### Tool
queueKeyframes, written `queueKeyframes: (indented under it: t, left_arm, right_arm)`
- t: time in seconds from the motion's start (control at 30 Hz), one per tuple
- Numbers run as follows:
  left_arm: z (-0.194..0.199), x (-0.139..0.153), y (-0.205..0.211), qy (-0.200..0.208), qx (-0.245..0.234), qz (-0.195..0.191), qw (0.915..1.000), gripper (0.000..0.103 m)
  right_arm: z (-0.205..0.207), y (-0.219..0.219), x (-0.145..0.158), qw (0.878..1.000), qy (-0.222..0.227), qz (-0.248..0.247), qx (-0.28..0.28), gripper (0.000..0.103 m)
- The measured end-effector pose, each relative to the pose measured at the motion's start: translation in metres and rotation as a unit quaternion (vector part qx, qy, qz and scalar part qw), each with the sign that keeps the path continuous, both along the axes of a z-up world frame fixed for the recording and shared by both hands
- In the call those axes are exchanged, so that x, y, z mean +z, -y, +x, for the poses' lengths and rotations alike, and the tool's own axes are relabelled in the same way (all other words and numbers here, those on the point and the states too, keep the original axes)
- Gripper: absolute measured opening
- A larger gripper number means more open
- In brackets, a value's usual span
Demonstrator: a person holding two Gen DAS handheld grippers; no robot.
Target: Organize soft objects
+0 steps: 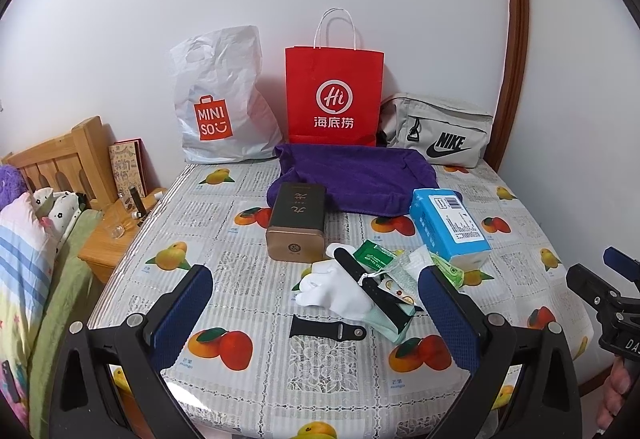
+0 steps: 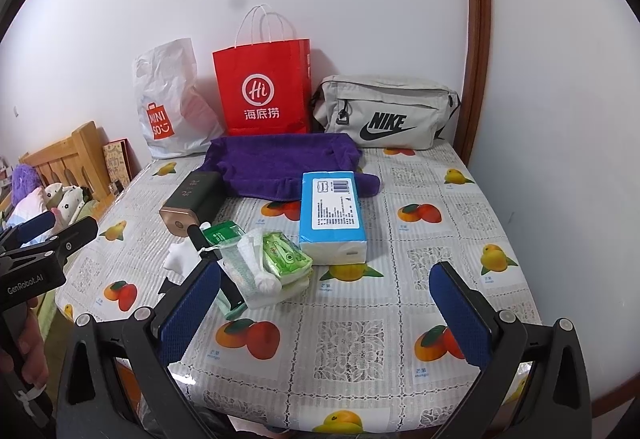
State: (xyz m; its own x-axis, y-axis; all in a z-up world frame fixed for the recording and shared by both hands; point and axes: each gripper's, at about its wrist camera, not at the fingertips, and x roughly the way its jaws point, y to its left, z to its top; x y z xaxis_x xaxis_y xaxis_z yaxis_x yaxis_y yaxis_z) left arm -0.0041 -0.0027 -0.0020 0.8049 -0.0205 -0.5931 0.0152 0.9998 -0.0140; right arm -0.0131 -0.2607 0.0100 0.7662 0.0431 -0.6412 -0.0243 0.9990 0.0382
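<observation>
Both claws are held spread wide and empty above the near edge of the surface (image 1: 248, 379), which suggests that nothing has been picked yet and that the clutter is being surveyed. The left claw (image 1: 316, 319) is aimed so that the white glove (image 1: 332, 289) and the black watch strap (image 1: 328, 331) lie between and just ahead of its fingers; the glove is judged the likeliest first soft pick. The right claw (image 2: 326, 309) is held further right, with the green wet-wipe packs (image 2: 286, 259) just ahead of its left finger and the blue tissue pack (image 2: 332, 215) ahead, near centre.

Beyond both claws a purple towel (image 1: 352, 175) is spread flat, and against the wall three bags are stood upright: a white plastic bag (image 1: 220, 99), a red paper bag (image 1: 334, 95) and a grey waist bag (image 1: 436, 131), probably as receptacles. A hard bronze tin (image 1: 296, 223) lies ahead of the left claw, touching the towel's edge.
</observation>
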Motion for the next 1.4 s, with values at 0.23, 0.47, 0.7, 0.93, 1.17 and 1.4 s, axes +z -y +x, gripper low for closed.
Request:
queueKeyframes:
  t: [0.23,0.47,0.7,0.93,1.17,1.4]
  left_arm:
    - [-0.0004,-0.0002,-0.0011,0.0,0.0,-0.001,1.0,0.103]
    - [-0.0001,0.0001,-0.0011,0.0,0.0,0.0,1.0,0.103]
    - [-0.0017,-0.0023,-0.0041,0.0,0.005,0.003,1.0,0.103]
    - [-0.0015,-0.0024,-0.005,0.001,0.005,0.003,1.0,0.103]
    - [-0.0016,-0.0025,-0.0047,0.0,0.004,0.003,1.0,0.103]
    - [-0.0015,-0.0025,-0.0041,0.0,0.006,0.003,1.0,0.103]
  right_arm:
    - [-0.0012,-0.0003,0.0002,1.0,0.001,0.0,0.0,0.103]
    - [-0.0014,-0.0008,0.0006,1.0,0.001,0.0,-0.001,0.103]
    - [-0.0037,0.0001,0.0021,1.0,0.004,0.003,-0.002,0.103]
    - [-0.0049,0.0011,0.0019,1.0,0.007,0.004,-0.003,0.103]
    - [-0.0057,0.0017,0.0021,1.0,0.008,0.004,-0.002,0.103]
    - [-0.0077,0.0013,0.0025,1.0,0.01,0.005,0.0,0.103]
